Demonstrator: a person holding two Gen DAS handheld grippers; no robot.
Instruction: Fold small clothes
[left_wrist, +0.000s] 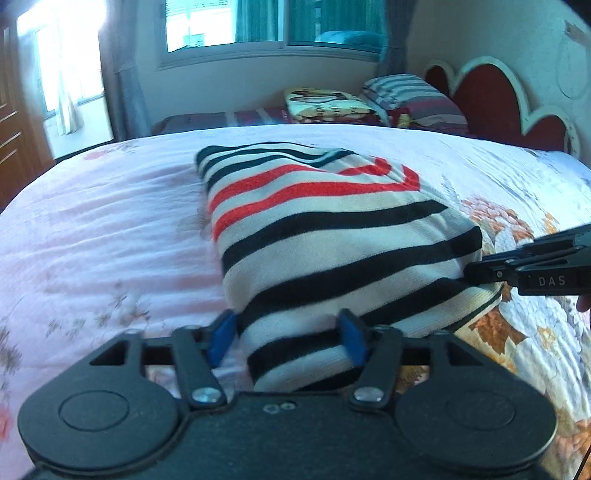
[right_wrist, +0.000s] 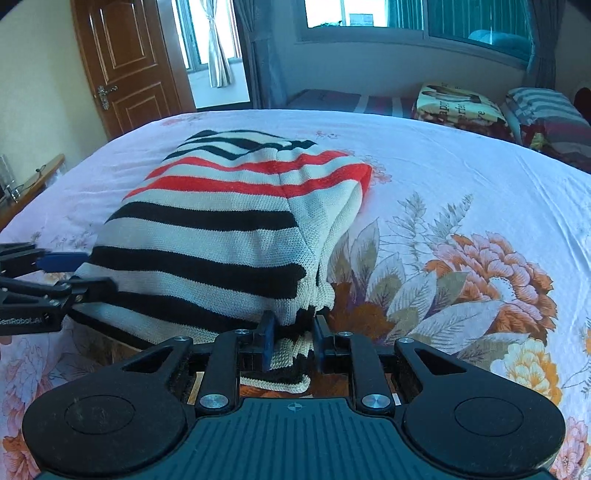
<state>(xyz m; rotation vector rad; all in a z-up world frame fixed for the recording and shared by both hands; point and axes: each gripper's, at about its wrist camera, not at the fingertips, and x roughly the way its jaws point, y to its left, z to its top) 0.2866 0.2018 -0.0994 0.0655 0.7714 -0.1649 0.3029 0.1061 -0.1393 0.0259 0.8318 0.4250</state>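
A cream knit sweater with black and red stripes (left_wrist: 325, 229) lies folded on the bed and also shows in the right wrist view (right_wrist: 221, 229). My left gripper (left_wrist: 288, 336) has its blue pads on either side of the sweater's near left corner, shut on the cloth. My right gripper (right_wrist: 293, 339) is shut on the near right corner, the knit bunched between its fingers. The right gripper shows in the left wrist view (left_wrist: 480, 273) at the sweater's right edge. The left gripper shows in the right wrist view (right_wrist: 74, 273) at the sweater's left edge.
The bed has a pink floral sheet (left_wrist: 92, 240) with large orange flowers (right_wrist: 480, 266) on the right. A folded blanket (left_wrist: 328, 103) and striped pillows (left_wrist: 413, 96) lie by the red headboard (left_wrist: 491, 96). A wooden door (right_wrist: 125, 62) stands at the left.
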